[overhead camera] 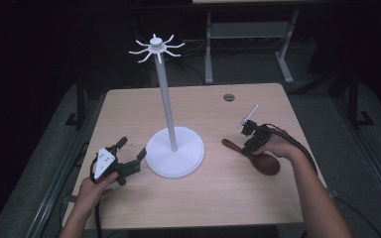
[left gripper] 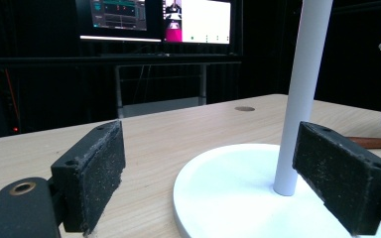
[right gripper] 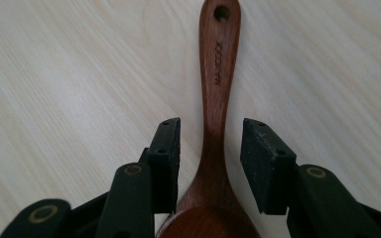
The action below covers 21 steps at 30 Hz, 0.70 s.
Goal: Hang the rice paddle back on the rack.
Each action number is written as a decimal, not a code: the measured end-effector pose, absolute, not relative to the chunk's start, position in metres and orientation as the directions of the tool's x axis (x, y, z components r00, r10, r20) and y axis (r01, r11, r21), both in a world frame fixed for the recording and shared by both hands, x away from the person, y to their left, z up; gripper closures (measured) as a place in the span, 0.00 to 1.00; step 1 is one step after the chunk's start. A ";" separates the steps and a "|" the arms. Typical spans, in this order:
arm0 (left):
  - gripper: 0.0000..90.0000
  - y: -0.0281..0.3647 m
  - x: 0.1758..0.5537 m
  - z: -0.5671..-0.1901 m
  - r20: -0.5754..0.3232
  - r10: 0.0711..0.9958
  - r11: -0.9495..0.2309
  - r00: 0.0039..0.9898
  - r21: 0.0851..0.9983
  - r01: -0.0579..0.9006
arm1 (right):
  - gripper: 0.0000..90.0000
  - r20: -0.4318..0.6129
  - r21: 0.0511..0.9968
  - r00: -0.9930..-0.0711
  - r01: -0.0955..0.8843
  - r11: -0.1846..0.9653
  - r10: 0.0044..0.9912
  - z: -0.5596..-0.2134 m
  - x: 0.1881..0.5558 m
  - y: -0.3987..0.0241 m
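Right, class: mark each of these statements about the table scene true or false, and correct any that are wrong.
1. The dark brown wooden spoon lies flat on the pale wooden table. True.
2. The right gripper clamps the spoon's handle. False: its pads stand apart from the handle on either side.
3. The tall white hook stand has utensils hanging from it. False: its hooks are bare.
4. The left gripper is open beside the stand's round base. True.

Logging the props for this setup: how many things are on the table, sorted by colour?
White: 1, the hook stand
Brown: 1, the wooden spoon
Black: 2, the left gripper and the right gripper, both held by hand
Total: 4
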<state>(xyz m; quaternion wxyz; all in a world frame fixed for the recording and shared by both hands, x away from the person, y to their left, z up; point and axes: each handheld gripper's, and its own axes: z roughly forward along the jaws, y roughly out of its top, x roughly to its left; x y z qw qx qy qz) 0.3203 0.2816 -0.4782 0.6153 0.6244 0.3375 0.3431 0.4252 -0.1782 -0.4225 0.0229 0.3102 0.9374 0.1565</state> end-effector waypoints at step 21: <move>0.14 0.282 0.320 -0.478 0.012 0.843 -0.014 0.537 1.000 0.000 | 0.80 0.019 0.143 -0.819 0.570 0.809 0.574 -0.438 0.438 -0.159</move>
